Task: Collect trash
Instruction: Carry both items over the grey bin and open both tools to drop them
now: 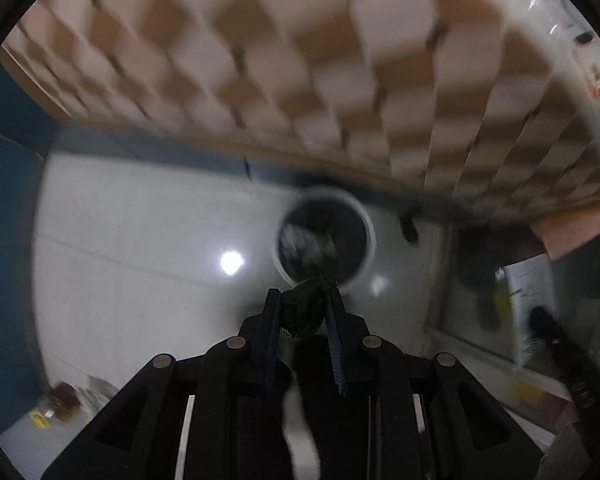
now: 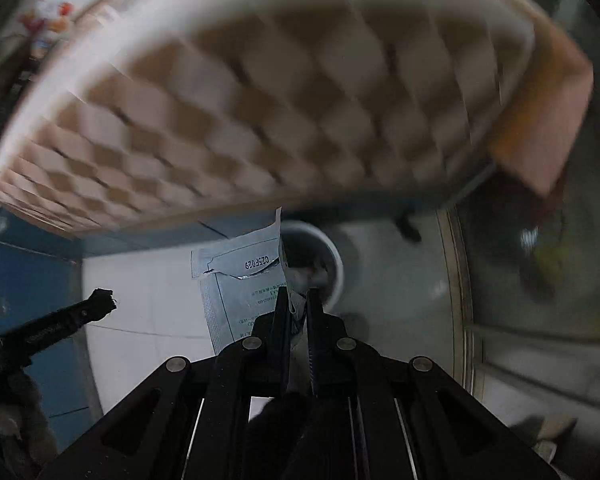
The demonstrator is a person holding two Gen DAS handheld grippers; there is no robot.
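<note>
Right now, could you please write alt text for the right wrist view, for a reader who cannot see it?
The right gripper is shut on a torn grey sachet and points down at a white bin on the pale floor. A checkered tablecloth fills the blurred top; the left gripper shows at the left.

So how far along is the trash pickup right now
Done: the white bin on the floor already has scraps inside. In hand: the left tongs pinch a dark crumpled wad, and the right tongs are shut on a torn pale sachet; both hang above the bin. Left: dropping both in. A jar sits on the floor farther off.
</note>
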